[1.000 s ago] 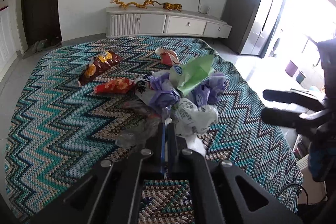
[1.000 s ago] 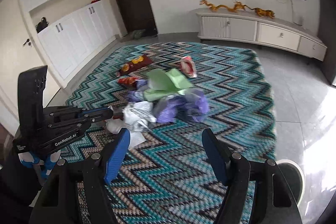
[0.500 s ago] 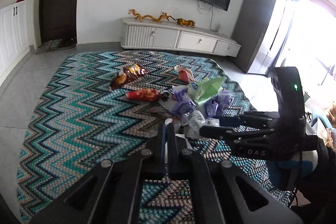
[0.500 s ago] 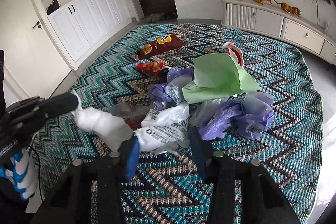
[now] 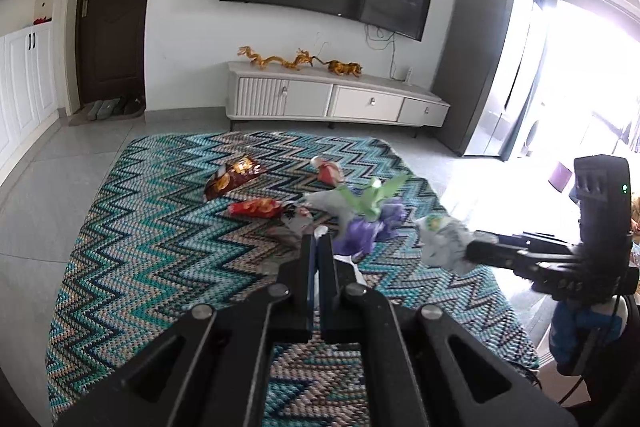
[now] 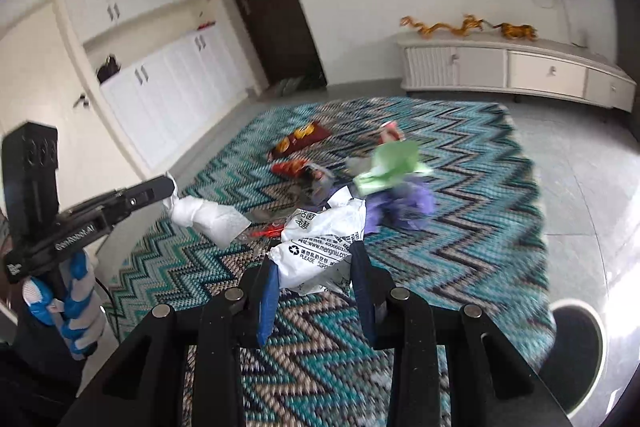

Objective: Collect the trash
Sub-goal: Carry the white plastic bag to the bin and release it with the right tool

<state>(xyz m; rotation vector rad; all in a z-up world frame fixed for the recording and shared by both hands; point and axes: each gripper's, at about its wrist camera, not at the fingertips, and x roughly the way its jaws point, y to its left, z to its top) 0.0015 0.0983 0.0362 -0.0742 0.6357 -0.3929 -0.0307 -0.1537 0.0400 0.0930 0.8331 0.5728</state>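
My left gripper point(image 5: 319, 247) is shut on a white tissue wad point(image 6: 206, 217), which hangs from its tips above the zigzag rug point(image 5: 152, 247). My right gripper point(image 6: 314, 263) is shut on a crumpled white printed wrapper point(image 6: 324, 239), lifted off the rug; it also shows in the left wrist view point(image 5: 444, 241). On the rug lie a green paper point(image 5: 372, 197), purple bags point(image 5: 370, 229), a red snack packet point(image 5: 256, 207), a dark chip bag point(image 5: 234, 175) and a red-white wrapper point(image 5: 328, 169).
A white TV cabinet point(image 5: 336, 103) stands against the far wall. White cupboards point(image 6: 168, 95) line the left side. A round dark bin point(image 6: 576, 343) with a pale rim sits on the tile floor at the right of the right wrist view.
Both grippers have lifted up and back from the pile. My right gripper closed on the white printed wrapper and raised it. My left gripper stays shut on the tissue.
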